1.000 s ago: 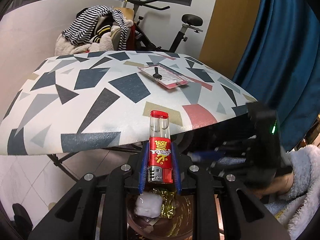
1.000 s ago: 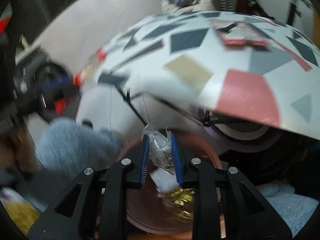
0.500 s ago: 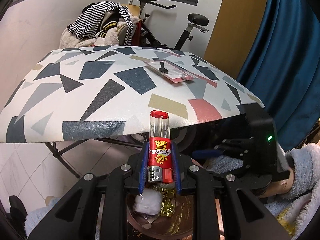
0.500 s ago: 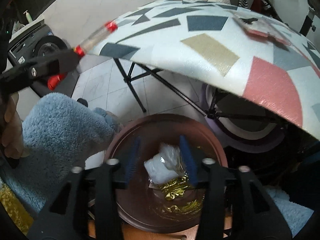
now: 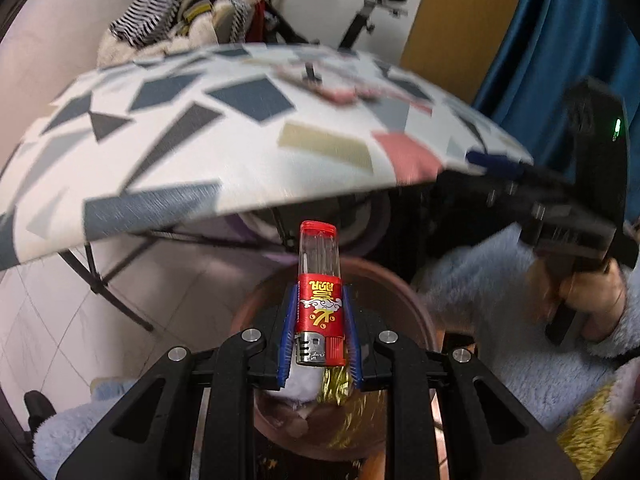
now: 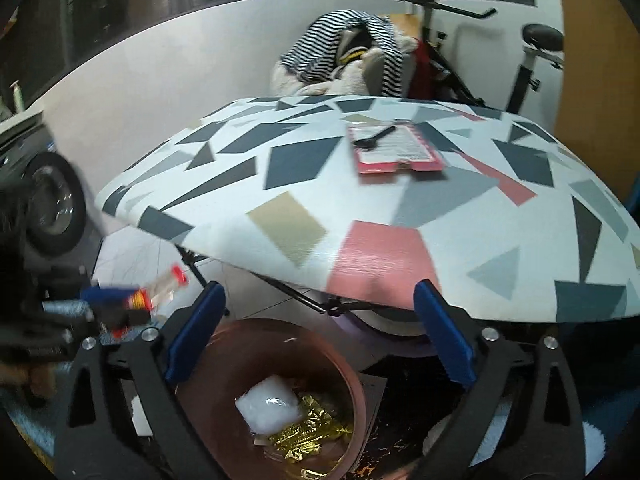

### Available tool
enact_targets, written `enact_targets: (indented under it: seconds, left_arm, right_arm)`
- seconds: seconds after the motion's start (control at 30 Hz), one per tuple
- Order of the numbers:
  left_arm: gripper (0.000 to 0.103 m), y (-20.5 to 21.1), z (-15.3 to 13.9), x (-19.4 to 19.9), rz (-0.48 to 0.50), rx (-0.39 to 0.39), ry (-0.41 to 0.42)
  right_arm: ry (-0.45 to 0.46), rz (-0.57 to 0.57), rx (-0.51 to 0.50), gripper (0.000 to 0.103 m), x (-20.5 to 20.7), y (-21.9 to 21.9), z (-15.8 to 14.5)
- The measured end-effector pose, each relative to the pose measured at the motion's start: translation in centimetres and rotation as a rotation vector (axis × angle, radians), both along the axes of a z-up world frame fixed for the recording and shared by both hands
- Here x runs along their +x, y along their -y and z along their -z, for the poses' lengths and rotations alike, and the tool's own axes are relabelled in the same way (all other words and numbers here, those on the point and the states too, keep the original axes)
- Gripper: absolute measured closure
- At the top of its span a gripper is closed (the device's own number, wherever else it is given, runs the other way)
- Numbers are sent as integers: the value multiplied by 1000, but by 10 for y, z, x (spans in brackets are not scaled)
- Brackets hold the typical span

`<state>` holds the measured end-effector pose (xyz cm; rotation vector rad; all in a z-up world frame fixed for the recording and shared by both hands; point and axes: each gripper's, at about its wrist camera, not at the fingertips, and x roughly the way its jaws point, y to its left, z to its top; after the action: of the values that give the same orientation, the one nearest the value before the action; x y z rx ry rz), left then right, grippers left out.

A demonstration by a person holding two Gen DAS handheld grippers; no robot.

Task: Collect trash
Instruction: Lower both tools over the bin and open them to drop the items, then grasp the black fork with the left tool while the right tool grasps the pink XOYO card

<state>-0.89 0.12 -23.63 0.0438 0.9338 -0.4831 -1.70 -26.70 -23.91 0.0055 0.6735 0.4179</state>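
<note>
My left gripper point(image 5: 320, 320) is shut on a red and clear lighter point(image 5: 319, 292), held upright over the brown bin point(image 5: 400, 304). It also shows blurred in the right wrist view point(image 6: 158, 290). My right gripper point(image 6: 320, 320) is wide open and empty above the bin point(image 6: 352, 380), which holds a white wad point(image 6: 267, 404) and gold foil wrappers point(image 6: 308, 440). A pink card package point(image 6: 394, 148) with a black piece lies on the patterned table point(image 6: 360, 200).
The table's front edge overhangs the bin, with folding legs point(image 5: 104, 276) below. Behind the table are a pile of clothes point(image 6: 348, 56) and an exercise bike point(image 6: 520, 52). A blue curtain point(image 5: 560, 40) hangs at the right.
My right gripper has opened wide, dropped the clear wrapper into the bin and lifted up toward the table. My left gripper has moved down over the bin with the lighter.
</note>
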Motion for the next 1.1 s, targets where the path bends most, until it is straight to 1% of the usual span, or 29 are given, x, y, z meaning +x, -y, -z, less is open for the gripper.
enact_targets:
  seconds: [0.1,0.2,0.23,0.3,0.33,0.37,0.4,0.47,0.57,0.67,1.0,1.1]
  left_arm:
    - [81,12,10,-1,38,45,-26]
    - [81,19,14,-1,58,71,-37]
    - [79,19,15,0,58,75,-40]
    - [64,19,17,1,51,77,-45]
    - [52,17,16,1,42,77,-42]
    - [44,15,16,2,27,76,-36]
    - [42,13,15,2,13,77,-32]
    - [30,8,14,4,-30,74,-30]
    - [23,-3,12,9,-85,56,-31]
    - [18,-10,8,10,-118,38,-20]
    - [18,-16,2,11,-145,4,-10]
    - [18,-19,-6,19,-151,-29,-17]
  right_arm:
    - [-16,27,18,7,7,11,-3]
    - [-17,34,26,6,11,18,-7]
    - [-18,35,27,6,9,20,-6]
    - [-23,35,28,6,9,22,-5]
    - [-24,35,28,6,10,19,-3]
    - [-26,35,27,6,10,18,-2]
    - [-27,34,27,6,10,18,-2]
    - [-29,32,27,6,10,17,-2]
    - [-36,31,24,6,10,15,-1]
    - [-42,31,23,6,11,13,0]
    - [-60,33,24,6,14,12,3]
    - [-65,50,21,6,21,16,-2]
